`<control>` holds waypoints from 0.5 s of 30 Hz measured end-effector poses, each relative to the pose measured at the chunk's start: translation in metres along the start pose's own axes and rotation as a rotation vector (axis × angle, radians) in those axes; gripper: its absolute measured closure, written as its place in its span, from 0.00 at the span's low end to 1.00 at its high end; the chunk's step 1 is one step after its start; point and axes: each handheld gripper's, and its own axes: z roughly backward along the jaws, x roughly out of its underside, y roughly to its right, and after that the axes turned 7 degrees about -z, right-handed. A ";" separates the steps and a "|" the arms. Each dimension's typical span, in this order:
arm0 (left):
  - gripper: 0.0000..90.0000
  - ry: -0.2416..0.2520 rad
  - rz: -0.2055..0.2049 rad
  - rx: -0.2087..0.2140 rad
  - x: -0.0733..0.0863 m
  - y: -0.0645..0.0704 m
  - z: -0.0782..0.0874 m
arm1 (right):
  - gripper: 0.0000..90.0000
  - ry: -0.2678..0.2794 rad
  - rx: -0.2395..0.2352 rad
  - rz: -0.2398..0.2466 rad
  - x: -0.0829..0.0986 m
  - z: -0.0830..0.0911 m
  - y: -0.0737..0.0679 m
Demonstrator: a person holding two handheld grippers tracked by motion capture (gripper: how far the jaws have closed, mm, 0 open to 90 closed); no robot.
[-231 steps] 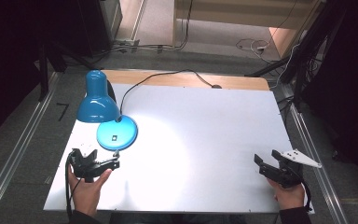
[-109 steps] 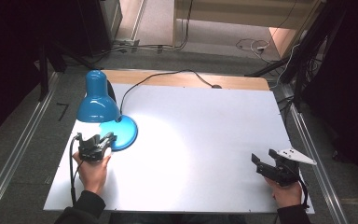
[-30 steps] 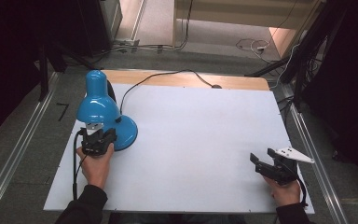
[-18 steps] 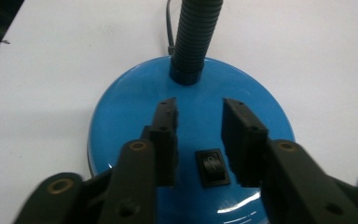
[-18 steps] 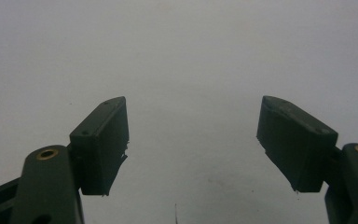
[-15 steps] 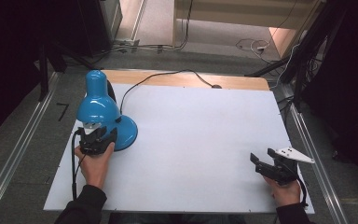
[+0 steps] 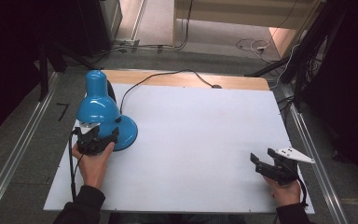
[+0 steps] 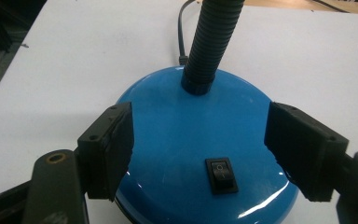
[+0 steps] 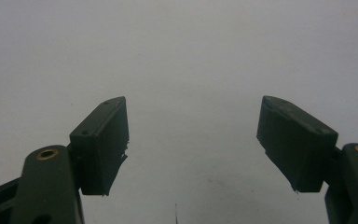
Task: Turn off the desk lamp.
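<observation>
We are looking down at a big white table, and on its left side a blue lamp is standing. Its shiny shade is leaning toward the person and is covering part of the round base, so from the high view we are seeing only the right edge of that base. The left gripper is sitting right at the near edge of the base, and the left hand is holding it from behind. In the left gripper view its two black jaws are standing wide apart, one on each side of the base, and we are not able to tell if they are touching it. Between them we are seeing a small black switch, and behind it the black bendy neck is going up and getting cut off at the top of the picture. A black cord is running from behind the lamp to the far edge of the table. Far over on the right, the right gripper is resting near the table's front corner in the right hand, well apart from the lamp. Its jaws are also standing wide apart, with nothing but bare white table between them. The person's arms are getting cut off at the bottom edge.
</observation>
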 end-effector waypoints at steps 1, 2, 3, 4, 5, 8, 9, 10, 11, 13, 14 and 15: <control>0.26 0.003 0.000 -0.006 0.000 0.000 0.001 | 0.26 -0.001 0.000 0.000 0.000 0.000 0.000; 0.26 0.004 -0.003 -0.006 0.000 0.000 0.001 | 0.26 0.000 0.000 0.001 0.000 0.000 0.000; 0.26 0.004 -0.006 -0.007 0.000 0.000 0.002 | 0.26 0.000 0.000 0.000 0.000 0.000 0.000; 0.25 0.005 -0.005 -0.011 0.000 0.001 0.003 | 0.26 0.000 0.000 0.000 0.000 0.000 0.000; 0.25 0.007 -0.006 -0.010 0.000 0.001 0.004 | 0.26 0.000 0.000 0.000 0.000 0.000 0.000; 0.23 0.006 -0.006 -0.010 0.001 0.001 0.007 | 0.26 0.002 -0.002 -0.003 0.000 0.001 -0.001; 0.22 0.009 -0.001 -0.015 0.001 0.001 0.008 | 0.26 0.002 -0.001 0.000 0.000 0.001 -0.001; 0.21 0.011 0.001 -0.014 0.002 0.000 0.009 | 0.26 0.002 -0.001 0.000 0.000 0.001 -0.001; 0.21 0.010 0.004 -0.013 0.002 0.000 0.010 | 0.26 0.001 0.000 -0.003 0.000 0.001 -0.001; 0.20 0.015 0.012 -0.017 0.003 -0.002 0.012 | 0.26 -0.001 0.000 -0.003 0.000 0.001 -0.001; 0.20 0.015 0.018 -0.017 0.003 -0.002 0.013 | 0.26 -0.001 0.001 -0.003 0.000 0.001 -0.001; 0.20 0.020 0.021 -0.017 0.004 -0.003 0.014 | 0.26 0.000 0.002 -0.002 0.000 0.001 -0.001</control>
